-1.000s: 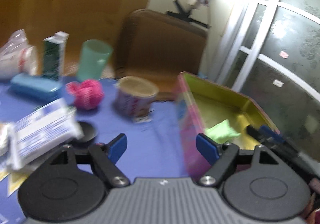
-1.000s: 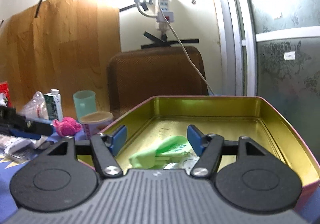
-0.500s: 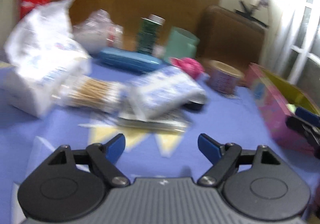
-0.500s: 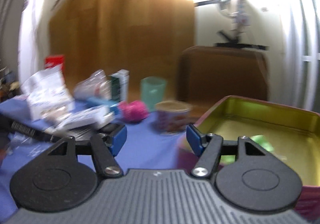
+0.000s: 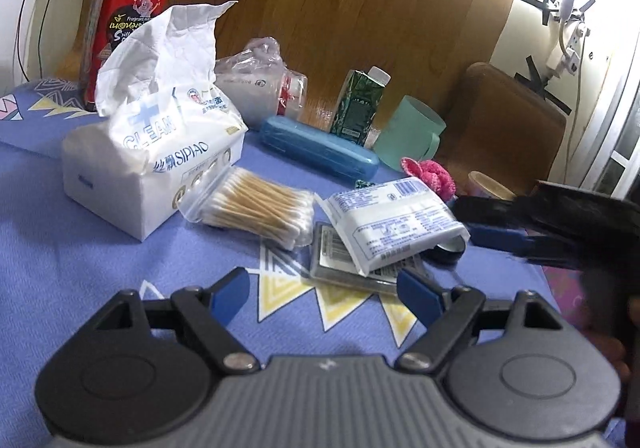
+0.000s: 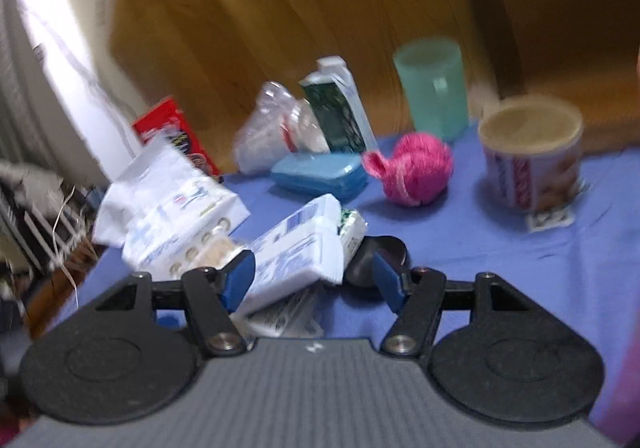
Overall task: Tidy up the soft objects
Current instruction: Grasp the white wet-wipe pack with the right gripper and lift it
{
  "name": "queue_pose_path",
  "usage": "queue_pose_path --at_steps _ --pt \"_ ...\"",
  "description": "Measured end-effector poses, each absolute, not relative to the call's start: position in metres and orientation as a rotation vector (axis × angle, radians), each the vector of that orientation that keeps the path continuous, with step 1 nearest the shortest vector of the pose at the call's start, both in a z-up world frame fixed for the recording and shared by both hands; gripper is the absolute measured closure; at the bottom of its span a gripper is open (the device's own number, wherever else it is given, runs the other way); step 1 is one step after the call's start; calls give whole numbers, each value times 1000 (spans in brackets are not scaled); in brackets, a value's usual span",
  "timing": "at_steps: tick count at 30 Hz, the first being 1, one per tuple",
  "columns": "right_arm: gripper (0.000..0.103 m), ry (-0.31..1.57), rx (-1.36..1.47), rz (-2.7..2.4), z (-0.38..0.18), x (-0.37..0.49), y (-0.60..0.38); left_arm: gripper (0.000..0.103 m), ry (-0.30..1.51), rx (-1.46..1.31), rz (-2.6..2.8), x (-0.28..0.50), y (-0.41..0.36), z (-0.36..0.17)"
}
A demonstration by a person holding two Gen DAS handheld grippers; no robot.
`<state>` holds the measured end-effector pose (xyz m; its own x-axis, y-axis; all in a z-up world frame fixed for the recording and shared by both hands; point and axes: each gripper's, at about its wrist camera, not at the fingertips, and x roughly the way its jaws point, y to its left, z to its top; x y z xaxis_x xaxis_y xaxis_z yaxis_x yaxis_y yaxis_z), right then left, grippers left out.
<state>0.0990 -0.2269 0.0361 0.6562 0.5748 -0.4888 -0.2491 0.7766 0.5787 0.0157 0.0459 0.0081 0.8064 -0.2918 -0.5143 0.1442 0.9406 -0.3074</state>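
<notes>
A white soft packet with blue print (image 5: pixel 394 222) lies on the blue cloth, on top of flat cards; it also shows in the right wrist view (image 6: pixel 298 252). My right gripper (image 6: pixel 314 276) is open, with the packet between its fingers, and shows as a dark blur in the left wrist view (image 5: pixel 540 224). My left gripper (image 5: pixel 324 294) is open and empty, just short of the packet. A tissue pack (image 5: pixel 156 152), a bag of cotton swabs (image 5: pixel 256 210) and a pink yarn ball (image 6: pixel 412 168) lie around.
At the back stand a red tin (image 5: pixel 120 24), a plastic bag (image 5: pixel 264 88), a green carton (image 5: pixel 358 104), a teal cup (image 6: pixel 434 84) and a blue case (image 5: pixel 318 152). A paper-lidded tub (image 6: pixel 532 158) stands to the right. A small black dish (image 6: pixel 376 258) lies beside the packet.
Both grippers have swung left, away from the tin box with the green item, to the cluttered side. The right gripper now has the white packet between its fingers.
</notes>
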Motion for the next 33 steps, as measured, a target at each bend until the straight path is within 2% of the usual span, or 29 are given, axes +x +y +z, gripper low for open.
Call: queue_pose_path --at_steps 2,3,4,9,13,18,21,24,25,33 --pt "45 764 554 484 27 107 -225 19 594 -270 -241 18 47 7" --pt "64 780 576 488 24 109 -225 19 597 -277 -243 18 48 7" --pt "69 798 603 503 21 111 -224 19 599 -286 -244 18 49 7" --pt "77 771 638 542 30 91 -231 19 609 -336 -251 22 56 4" --pt "79 780 657 573 33 62 -248 17 609 -332 -247 21 55 4" --pt "78 814 637 625 23 17 -265 16 614 -322 -243 21 54 4" --pt "68 814 572 629 22 -3 -270 14 615 -309 -237 20 52 4" --pt "50 761 418 550 25 -21 -268 14 619 -291 -236 21 49 4" --pt "47 734 368 525 27 -26 -266 14 621 -287 -235 21 49 5" --pt "43 649 235 538 29 -34 -254 13 623 -259 -225 18 45 5"
